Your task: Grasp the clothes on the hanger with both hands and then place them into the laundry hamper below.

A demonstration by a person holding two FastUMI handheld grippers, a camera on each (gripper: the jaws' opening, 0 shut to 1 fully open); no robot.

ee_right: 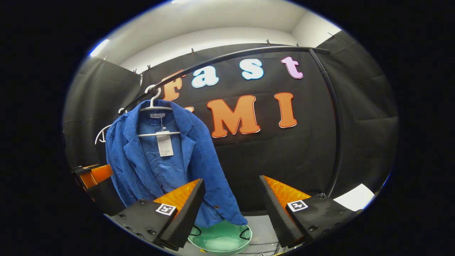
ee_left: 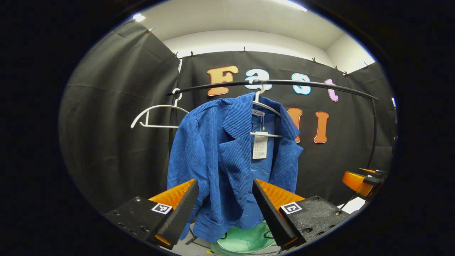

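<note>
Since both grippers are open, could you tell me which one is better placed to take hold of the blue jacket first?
Probably the left. The blue jacket hangs centred between the left gripper fingers, whereas the right gripper points past its hem at the wall.

A black rail (ee_left: 312,84) carries two white hangers; a green hamper (ee_right: 220,239) sits on the floor (ee_right: 261,227).

Left claw (ee_left: 224,199) and right claw (ee_right: 231,199) both gape, holding nothing.

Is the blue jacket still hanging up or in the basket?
Hanging. The jacket is on its hanger on the rail, above the hamper.
</note>
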